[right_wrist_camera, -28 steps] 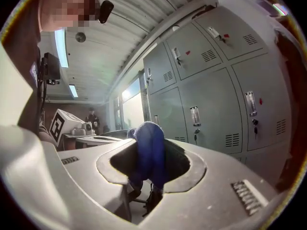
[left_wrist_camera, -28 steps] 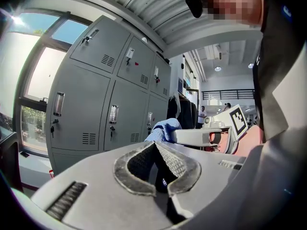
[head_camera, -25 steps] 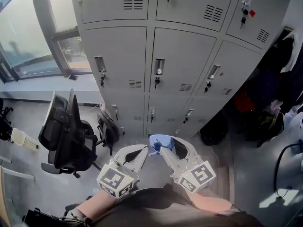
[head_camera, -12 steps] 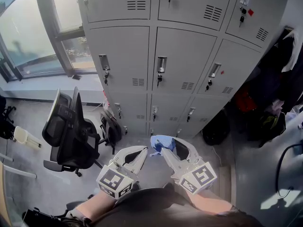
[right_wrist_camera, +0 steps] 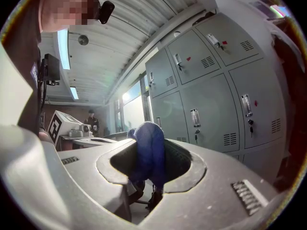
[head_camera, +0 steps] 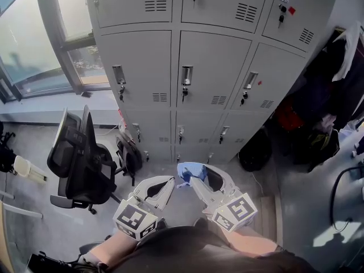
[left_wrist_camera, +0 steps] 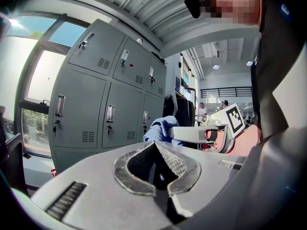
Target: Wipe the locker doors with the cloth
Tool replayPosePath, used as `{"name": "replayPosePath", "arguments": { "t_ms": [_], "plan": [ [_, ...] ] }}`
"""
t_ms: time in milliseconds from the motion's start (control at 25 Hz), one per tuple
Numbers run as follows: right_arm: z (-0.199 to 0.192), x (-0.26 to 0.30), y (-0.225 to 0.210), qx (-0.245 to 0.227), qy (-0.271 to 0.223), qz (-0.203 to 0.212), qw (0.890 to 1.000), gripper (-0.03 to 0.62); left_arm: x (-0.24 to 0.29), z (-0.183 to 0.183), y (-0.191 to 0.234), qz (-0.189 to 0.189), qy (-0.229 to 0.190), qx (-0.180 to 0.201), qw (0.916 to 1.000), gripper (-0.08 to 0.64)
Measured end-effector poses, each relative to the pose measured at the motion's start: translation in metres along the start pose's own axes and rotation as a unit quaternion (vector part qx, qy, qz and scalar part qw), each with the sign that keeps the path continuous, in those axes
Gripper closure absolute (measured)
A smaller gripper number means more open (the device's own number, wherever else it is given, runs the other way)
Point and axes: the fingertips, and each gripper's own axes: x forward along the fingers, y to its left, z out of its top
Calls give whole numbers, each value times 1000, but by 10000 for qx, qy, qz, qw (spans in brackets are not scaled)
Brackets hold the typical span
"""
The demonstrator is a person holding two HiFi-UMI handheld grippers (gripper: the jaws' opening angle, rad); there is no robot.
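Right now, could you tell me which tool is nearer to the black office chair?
The left. The left tool sits just right of the office chair in the head view; the right tool, gripping the blue cloth, is farther right, beyond it.

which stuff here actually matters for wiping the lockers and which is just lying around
For the job:
- blue cloth, pinched in the right tongs
- grey locker doors
- left tongs, shut and empty

Just lying about:
- office chair
- backpack on the floor
- hanging clothes
- black cable
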Motion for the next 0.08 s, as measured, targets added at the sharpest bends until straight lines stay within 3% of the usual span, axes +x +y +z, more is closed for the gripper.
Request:
{"name": "replayPosePath", "arguments": {
  "t_ms": [80],
  "plan": [
    [0,-2,0,17,-8,7,10000,439,-1,0,-2,1,1,4,10000,553]
  ]
}}
